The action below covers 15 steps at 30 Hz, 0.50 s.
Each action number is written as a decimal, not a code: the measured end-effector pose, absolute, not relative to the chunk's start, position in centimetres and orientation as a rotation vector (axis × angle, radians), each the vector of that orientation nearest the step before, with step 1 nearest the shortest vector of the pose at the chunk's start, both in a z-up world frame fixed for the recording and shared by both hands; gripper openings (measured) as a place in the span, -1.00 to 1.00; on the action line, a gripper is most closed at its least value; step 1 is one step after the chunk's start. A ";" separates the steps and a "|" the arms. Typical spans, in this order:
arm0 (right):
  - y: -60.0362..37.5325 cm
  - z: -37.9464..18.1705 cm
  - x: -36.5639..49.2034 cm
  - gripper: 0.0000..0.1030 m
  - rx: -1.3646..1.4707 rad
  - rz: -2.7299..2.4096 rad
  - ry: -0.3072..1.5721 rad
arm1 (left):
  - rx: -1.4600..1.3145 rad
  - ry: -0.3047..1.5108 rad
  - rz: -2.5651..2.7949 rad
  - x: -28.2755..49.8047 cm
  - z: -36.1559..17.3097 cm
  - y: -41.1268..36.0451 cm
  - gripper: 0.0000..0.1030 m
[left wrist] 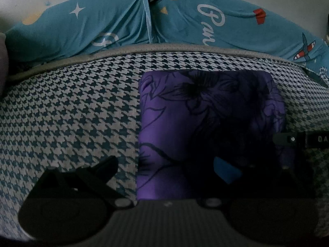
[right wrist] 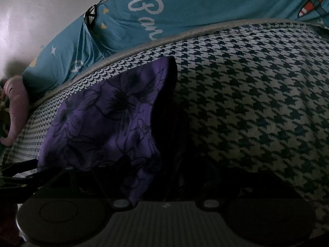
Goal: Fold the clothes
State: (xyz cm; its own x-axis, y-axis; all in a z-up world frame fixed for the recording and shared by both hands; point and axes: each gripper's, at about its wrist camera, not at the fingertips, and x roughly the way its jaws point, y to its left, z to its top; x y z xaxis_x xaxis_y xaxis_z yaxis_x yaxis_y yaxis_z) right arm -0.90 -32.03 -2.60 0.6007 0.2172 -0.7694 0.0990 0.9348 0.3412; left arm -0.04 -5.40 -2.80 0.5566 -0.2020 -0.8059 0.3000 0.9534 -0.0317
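Both grippers hover at the folded purple cloth (left wrist: 205, 123); left gripper (left wrist: 166, 168) gapes empty, right gripper's (right wrist: 164, 175) spread is too dark to tell; press the fold flat, edges squared, on the houndstooth cover (left wrist: 72, 113).

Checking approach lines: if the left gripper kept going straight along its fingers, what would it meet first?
Most likely the folded purple floral cloth, lying between and ahead of the left gripper on the houndstooth cover; depth is unclear.

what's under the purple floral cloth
The folded purple floral cloth lies on a houndstooth cover, which shows all around it. Whatever sits directly beneath the cloth is hidden.
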 end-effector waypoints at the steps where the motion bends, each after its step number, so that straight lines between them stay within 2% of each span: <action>1: -32.0 -2.6 -0.9 0.50 0.368 0.071 0.929 | 0.114 0.934 -0.295 -0.1 -2.8 -5.4 1.00; 15: -31.6 -3.0 -0.5 0.58 0.354 0.076 0.931 | 0.123 0.936 -0.285 -0.1 -2.8 -5.6 1.00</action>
